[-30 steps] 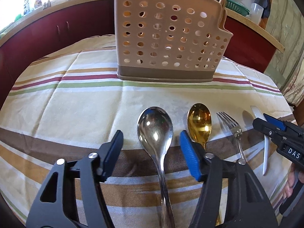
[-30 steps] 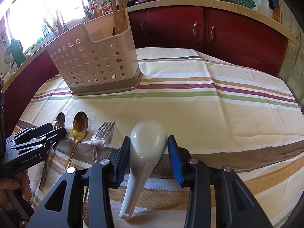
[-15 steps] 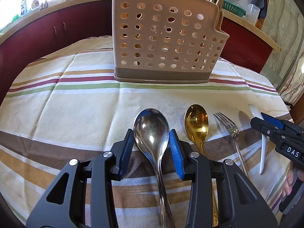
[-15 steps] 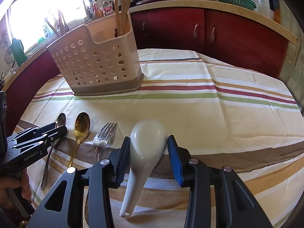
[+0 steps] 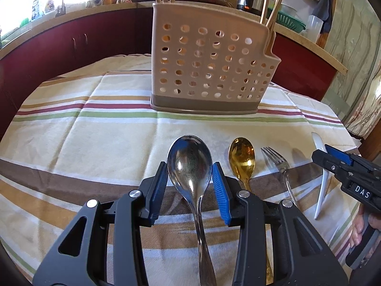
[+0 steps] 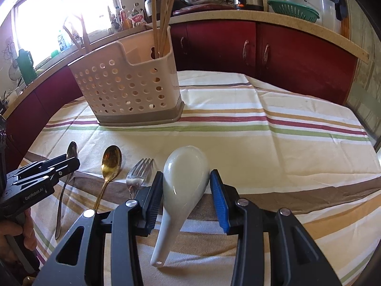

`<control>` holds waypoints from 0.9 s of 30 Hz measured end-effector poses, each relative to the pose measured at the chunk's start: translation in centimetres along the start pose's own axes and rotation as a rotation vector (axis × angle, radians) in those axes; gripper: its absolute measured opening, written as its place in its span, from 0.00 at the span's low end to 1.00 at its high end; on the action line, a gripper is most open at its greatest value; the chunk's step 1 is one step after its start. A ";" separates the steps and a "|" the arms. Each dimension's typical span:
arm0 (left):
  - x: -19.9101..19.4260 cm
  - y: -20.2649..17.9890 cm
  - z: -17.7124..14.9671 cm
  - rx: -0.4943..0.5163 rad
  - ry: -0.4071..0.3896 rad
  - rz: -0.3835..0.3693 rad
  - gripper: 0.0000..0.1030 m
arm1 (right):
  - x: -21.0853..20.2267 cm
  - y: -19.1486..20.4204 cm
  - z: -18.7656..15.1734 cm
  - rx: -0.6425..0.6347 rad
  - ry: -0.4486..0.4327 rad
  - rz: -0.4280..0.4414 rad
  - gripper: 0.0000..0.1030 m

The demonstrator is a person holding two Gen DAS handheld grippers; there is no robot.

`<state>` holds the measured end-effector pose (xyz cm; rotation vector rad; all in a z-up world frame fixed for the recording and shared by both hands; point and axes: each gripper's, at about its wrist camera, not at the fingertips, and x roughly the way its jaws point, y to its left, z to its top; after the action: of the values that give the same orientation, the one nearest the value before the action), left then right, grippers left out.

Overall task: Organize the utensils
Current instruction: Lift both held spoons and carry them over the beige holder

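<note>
The beige holder with round holes stands on the striped cloth, and it is the place where the utensils should go. Only wooden chopsticks stick up out of it, some at each end. It cannot be seen if anything else is inside.

Four utensils are in a row in front of the holder, so most of the tidying is left to do. None of them is in the holder yet.

The left gripper has just been closing its fingers. Now the blue pads sit tight on both sides of the bowl of the silver spoon, so it has a hold on that spoon. The spoon looks like it may be just off the cloth, but that is hard to tell.

Next to the silver spoon lie the gold spoon and then the fork, both flat on the cloth.

The right gripper is at the far end of the row from the silver spoon. Its fingers squeeze the bowl of the white soup spoon.

Both spoons must be carried to the holder and dropped in. Then the gold spoon and the fork are left.
</note>
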<state>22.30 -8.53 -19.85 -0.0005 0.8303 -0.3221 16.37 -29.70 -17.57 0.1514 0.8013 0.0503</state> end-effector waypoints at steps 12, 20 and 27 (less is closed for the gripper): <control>-1.6 0.4 -0.1 0.000 -0.036 -0.006 0.36 | -1.9 0.8 -0.5 -0.024 -0.065 -0.032 0.39; -2.5 0.6 -0.2 -0.003 -0.056 -0.007 0.36 | -3.0 1.0 -1.1 -0.035 -0.086 -0.044 0.39; -3.7 0.6 -0.2 -0.003 -0.086 -0.008 0.37 | -4.2 1.5 -1.0 -0.048 -0.121 -0.052 0.39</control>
<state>20.04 -6.93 -17.38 -0.0201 0.7461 -0.3263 12.75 -28.51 -14.99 0.0875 0.6826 0.0113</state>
